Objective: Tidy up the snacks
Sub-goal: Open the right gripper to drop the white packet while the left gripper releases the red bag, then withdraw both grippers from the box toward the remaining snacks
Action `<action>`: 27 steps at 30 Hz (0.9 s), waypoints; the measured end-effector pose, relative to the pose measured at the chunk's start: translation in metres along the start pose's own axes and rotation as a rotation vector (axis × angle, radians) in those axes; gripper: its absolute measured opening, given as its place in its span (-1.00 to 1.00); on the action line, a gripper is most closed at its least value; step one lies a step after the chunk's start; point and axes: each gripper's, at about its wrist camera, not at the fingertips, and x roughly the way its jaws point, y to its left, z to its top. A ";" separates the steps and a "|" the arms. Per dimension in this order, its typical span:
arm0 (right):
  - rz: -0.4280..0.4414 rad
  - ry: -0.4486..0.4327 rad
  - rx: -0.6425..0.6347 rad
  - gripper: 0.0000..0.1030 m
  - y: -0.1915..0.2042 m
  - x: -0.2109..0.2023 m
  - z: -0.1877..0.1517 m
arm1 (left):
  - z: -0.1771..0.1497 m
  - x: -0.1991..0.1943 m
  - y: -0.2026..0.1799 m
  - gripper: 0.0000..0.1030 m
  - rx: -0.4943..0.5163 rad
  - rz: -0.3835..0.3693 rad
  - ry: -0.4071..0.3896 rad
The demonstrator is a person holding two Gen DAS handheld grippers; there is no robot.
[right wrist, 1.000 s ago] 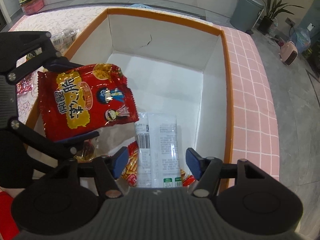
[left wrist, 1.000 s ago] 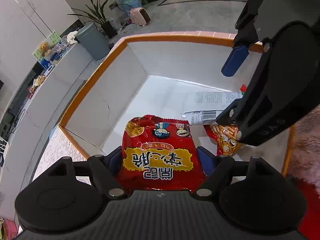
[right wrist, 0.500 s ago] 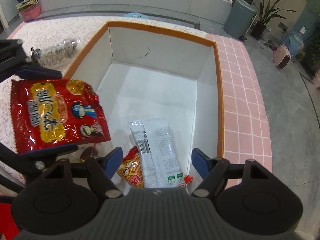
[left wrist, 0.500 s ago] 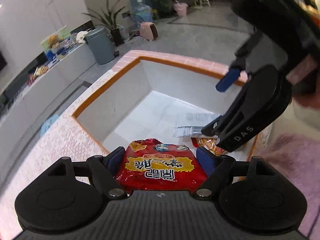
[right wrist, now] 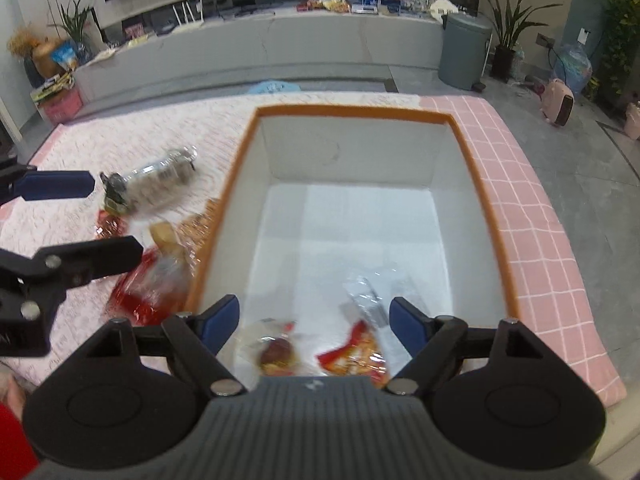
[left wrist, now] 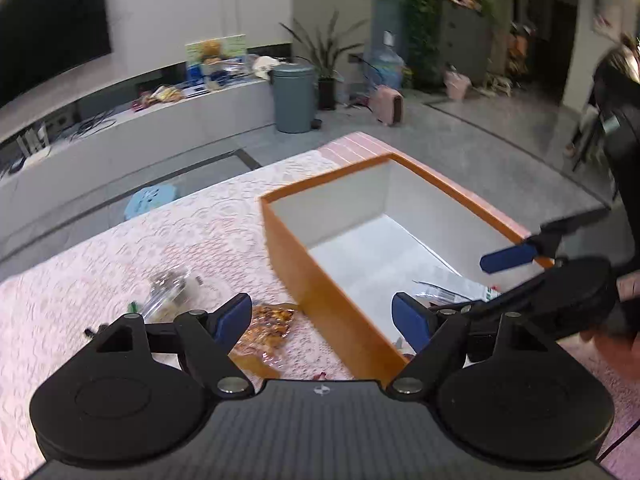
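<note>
An orange-rimmed white box (right wrist: 486,216) (left wrist: 304,276) stands on the pink tablecloth. In it lie a silvery white packet (right wrist: 368,296) (left wrist: 460,286), an orange-red snack bag (right wrist: 358,356) and a clear-wrapped round snack (right wrist: 274,352). My right gripper (right wrist: 314,314) is open and empty over the box's near end. My left gripper (left wrist: 322,316) is open and empty over the box's left wall; it shows in the right wrist view (right wrist: 100,216). Left of the box lie a clear tube pack (right wrist: 154,182) (left wrist: 168,290), a red packet (right wrist: 154,284) and an amber-wrapped snack (left wrist: 266,324).
A small red candy wrapper (right wrist: 110,226) lies by the tube pack. The table's checked pink edge (right wrist: 532,216) runs right of the box. Beyond are a grey bin (left wrist: 293,98), a low counter (right wrist: 256,48) and plants.
My left gripper opened and no longer holds the red snack bag; it swung left to the box's left wall. The right gripper drew back a little. A round wrapped snack now shows in the box.
</note>
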 end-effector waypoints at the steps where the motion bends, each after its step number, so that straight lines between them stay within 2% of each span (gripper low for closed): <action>1: 0.000 -0.014 0.000 0.56 0.005 -0.001 -0.001 | -0.001 -0.003 0.004 0.81 -0.014 0.006 -0.007; 6: 0.021 -0.084 0.003 0.56 0.033 -0.004 -0.007 | -0.014 -0.014 0.031 0.81 -0.080 0.033 -0.020; 13: 0.112 -0.125 -0.075 0.56 0.085 -0.004 -0.027 | -0.056 -0.020 0.072 0.77 -0.188 0.100 0.063; 16: 0.143 -0.125 -0.127 0.54 0.106 -0.002 -0.036 | -0.074 -0.022 0.088 0.74 -0.253 0.104 0.080; 20: 0.227 -0.072 -0.229 0.54 0.139 0.008 -0.051 | -0.092 -0.023 0.105 0.72 -0.324 0.106 0.083; 27: 0.273 0.070 -0.461 0.54 0.177 0.046 -0.073 | -0.113 -0.025 0.126 0.71 -0.391 0.090 0.076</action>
